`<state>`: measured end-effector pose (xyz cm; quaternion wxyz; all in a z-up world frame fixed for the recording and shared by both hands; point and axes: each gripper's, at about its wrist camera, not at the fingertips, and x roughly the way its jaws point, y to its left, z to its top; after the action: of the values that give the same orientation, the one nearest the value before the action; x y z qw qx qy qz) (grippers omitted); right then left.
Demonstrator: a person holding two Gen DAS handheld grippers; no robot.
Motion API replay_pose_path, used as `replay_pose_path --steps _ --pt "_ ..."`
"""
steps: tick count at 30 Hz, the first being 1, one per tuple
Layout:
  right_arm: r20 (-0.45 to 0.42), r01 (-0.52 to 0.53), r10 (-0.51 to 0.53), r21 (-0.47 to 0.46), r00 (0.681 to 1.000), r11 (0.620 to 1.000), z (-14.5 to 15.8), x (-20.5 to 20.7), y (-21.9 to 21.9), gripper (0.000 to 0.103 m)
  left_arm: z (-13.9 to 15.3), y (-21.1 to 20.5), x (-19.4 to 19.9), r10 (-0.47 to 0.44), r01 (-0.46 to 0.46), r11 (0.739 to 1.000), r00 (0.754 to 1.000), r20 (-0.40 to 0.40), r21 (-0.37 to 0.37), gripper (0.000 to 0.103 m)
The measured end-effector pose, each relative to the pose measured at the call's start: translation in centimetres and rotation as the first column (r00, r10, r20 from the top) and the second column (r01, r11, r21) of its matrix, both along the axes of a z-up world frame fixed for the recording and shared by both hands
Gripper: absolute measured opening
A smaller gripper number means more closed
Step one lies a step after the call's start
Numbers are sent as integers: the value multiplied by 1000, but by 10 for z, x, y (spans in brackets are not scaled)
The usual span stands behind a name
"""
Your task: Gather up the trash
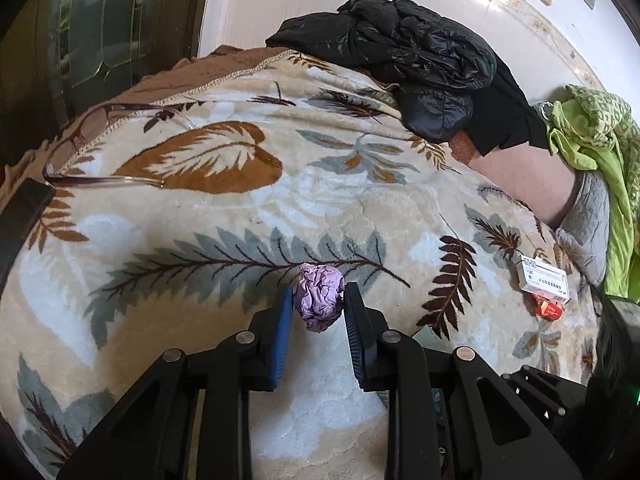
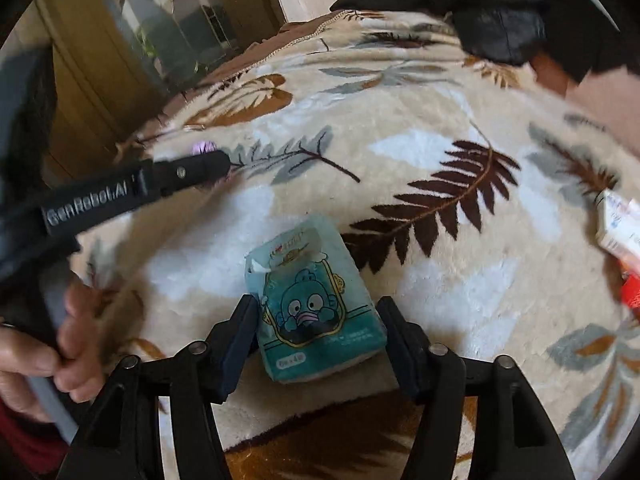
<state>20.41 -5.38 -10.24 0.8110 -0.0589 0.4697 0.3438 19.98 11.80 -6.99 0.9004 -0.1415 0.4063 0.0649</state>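
A crumpled purple paper ball [image 1: 320,298] sits between the blue pads of my left gripper [image 1: 319,292], which is shut on it just above the leaf-patterned blanket [image 1: 224,240]. In the right wrist view a teal tissue pack [image 2: 312,300] with a cartoon face lies flat on the blanket [image 2: 440,120]. My right gripper [image 2: 316,305] is open and straddles the pack, one finger close beside each long edge. The left gripper's black finger [image 2: 192,170] reaches in from the left there, with a sliver of the purple ball [image 2: 204,147] above it.
A white carton [image 1: 544,280] and a small red item [image 1: 549,310] lie at the blanket's right. A black jacket [image 1: 400,48] and green cloth [image 1: 592,132] are heaped at the back. Glasses [image 1: 104,152] rest at far left. A hand [image 2: 76,332] holds the left handle.
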Motion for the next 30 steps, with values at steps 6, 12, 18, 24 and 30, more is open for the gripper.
replay_pose_path --steps 6,12,18,24,30 --pt "45 165 -169 76 985 983 22 -25 -46 23 5 -22 -8 -54 52 997 998 21 65 25" --pt "43 409 -424 190 905 893 41 -79 -132 22 12 -76 -29 -182 176 975 983 32 133 25" --pt "42 543 -573 266 819 796 54 -127 -187 22 16 -137 -75 -315 307 937 949 25 168 25" --pt "53 579 -612 269 789 770 53 -147 -208 22 12 -184 -107 -413 394 882 911 18 258 25" --pt "67 585 -622 272 781 764 53 -151 -210 22 16 -195 -112 -436 401 862 899 48 309 25"
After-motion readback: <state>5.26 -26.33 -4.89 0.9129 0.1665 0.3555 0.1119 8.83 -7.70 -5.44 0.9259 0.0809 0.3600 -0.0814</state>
